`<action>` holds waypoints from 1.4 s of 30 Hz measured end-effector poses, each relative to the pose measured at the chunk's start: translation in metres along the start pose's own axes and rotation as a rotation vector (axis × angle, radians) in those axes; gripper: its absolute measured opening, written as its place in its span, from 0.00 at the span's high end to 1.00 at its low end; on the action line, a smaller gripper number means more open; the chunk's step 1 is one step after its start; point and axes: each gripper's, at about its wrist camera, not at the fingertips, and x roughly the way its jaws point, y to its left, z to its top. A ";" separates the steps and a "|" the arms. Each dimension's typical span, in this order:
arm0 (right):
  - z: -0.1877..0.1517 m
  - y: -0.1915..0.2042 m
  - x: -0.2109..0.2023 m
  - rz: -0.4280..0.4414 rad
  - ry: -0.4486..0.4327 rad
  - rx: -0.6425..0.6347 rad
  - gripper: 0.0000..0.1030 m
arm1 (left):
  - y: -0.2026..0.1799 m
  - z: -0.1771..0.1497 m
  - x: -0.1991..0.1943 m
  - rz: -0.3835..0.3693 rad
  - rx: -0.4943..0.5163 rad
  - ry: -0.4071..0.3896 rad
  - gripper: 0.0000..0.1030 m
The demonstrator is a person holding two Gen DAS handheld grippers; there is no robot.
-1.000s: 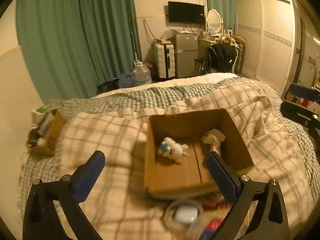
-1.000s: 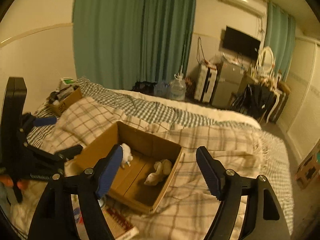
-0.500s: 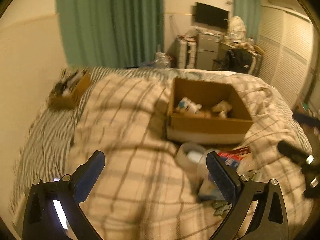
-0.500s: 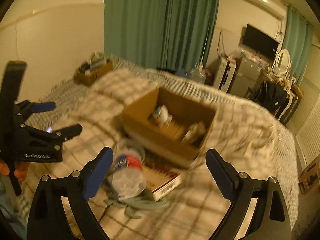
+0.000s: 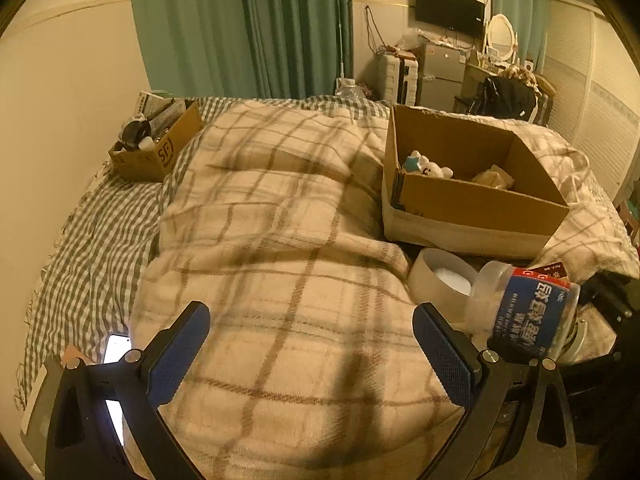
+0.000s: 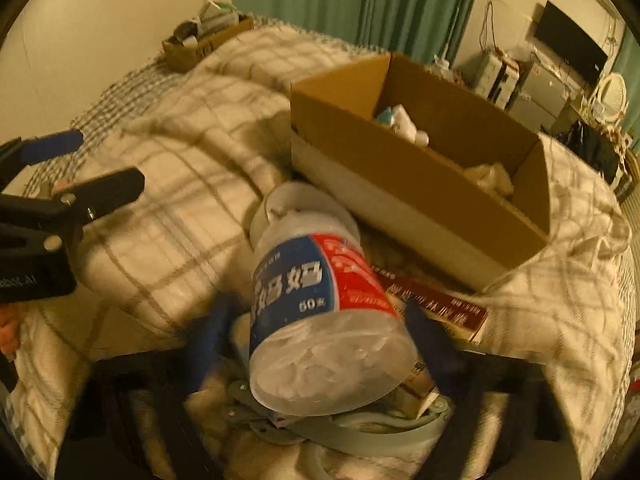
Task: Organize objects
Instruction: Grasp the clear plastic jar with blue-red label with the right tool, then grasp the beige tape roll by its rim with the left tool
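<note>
A clear plastic jar [image 6: 320,312] with a blue and red label lies on its side on the bed, between the blue fingers [image 6: 204,344] of my right gripper [image 6: 320,340]. The jaws stand close on both sides of it; blur hides whether they touch. The jar also shows in the left wrist view [image 5: 528,308]. A brown cardboard box [image 5: 472,196] behind it holds a small white and blue plush toy [image 5: 428,166] and a beige cloth. My left gripper [image 5: 312,352] is open and empty over the checked blanket.
A white round lid or tin [image 5: 440,280] lies by the jar. A red book [image 6: 436,304] and a grey strap [image 6: 360,428] lie under the jar. A small box [image 5: 156,148] of odds stands at the far left. A lit phone [image 5: 116,352] lies by the left gripper.
Both grippers have pulled back and dropped lower. The right gripper has come down around the jar and its jaws have narrowed. The left gripper has swung left over the blanket.
</note>
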 end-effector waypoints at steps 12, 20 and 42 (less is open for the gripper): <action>-0.003 -0.054 -0.082 -0.117 -0.192 0.109 0.40 | -0.055 0.009 0.007 -0.125 0.075 0.079 0.00; -0.021 -0.103 -0.075 -0.173 -0.187 0.204 0.40 | -0.106 0.014 0.049 -0.132 0.202 0.147 0.00; -0.031 -0.106 -0.068 -0.155 -0.217 0.218 0.40 | -0.119 0.010 0.041 -0.192 0.228 0.134 0.19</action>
